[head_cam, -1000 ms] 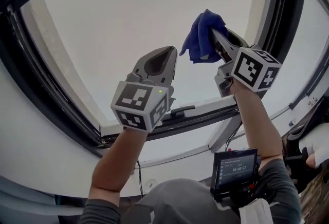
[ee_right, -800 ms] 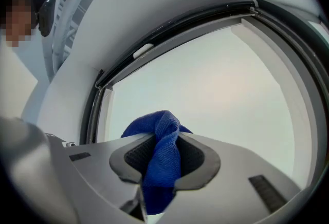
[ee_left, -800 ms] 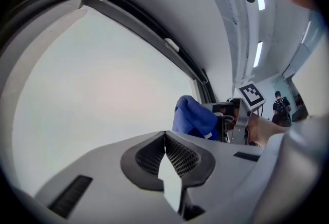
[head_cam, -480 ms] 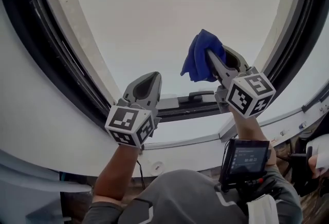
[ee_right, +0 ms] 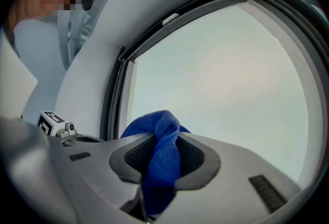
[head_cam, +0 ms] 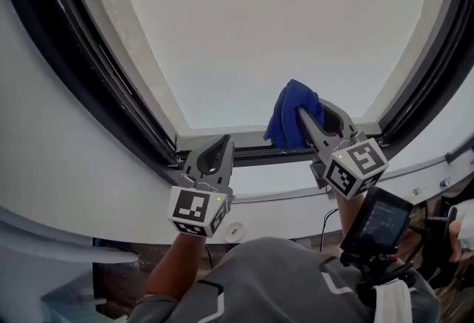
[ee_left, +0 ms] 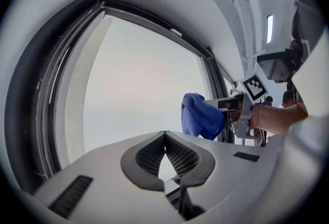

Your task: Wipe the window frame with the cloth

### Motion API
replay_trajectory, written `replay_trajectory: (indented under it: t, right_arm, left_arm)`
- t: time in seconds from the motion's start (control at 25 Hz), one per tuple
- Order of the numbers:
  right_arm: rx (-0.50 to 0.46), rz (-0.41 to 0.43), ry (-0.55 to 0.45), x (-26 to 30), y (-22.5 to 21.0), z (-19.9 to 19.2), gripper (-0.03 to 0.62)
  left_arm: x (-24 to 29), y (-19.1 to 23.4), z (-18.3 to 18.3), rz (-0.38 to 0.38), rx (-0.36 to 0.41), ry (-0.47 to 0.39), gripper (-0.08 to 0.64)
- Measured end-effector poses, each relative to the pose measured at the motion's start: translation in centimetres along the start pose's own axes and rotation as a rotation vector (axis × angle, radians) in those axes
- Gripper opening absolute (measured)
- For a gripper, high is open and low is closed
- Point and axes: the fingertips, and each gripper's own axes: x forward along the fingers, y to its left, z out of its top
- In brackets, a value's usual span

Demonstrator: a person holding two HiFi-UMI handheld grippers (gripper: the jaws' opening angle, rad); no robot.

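A bunched blue cloth is pinched in my right gripper, whose jaws are shut on it; the cloth bulges out between the pads. It hangs in front of the pane, just above the window's dark lower frame rail. My left gripper is shut with nothing in it, its tips meeting near the same rail, left of the cloth. From the left gripper view the cloth and the right gripper's marker cube show to the right, beside the dark side frame.
The window's dark frame curves round the pale glass pane, with white wall panel around it. A small screen device is strapped on the right forearm. A blurred person stands at the back in both gripper views.
Both grippers have dropped from mid-pane toward the lower frame rail. The cloth stays pinched in the right gripper; the left stays shut.
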Motion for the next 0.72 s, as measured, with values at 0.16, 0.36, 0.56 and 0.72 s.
replay_trajectory:
  t: [0.16,0.36,0.56,0.72]
  right_arm:
    - [0.015,0.005,0.026,-0.5,1.3,-2.2,0.111]
    - [-0.02,0.027,0.054,-0.7,2.4,-3.7,0.11]
    - [-0.003,0.007,0.076,-0.9,2.1,-4.9,0.11]
    - [0.004,0.009,0.073,-1.1,2.3,-5.0,0.11]
  left_arm:
    - [-1.1,-0.3,-2.0,-0.008,-0.061,0.005,0.009]
    - [-2.4,1.1,-3.3,0.031,-0.09,-0.002,0.009]
    - [-2.5,1.0,-3.4,0.018,-0.095,-0.002,0.009]
    - [-2.5,0.3,-3.2,0.014,-0.106,0.003,0.009]
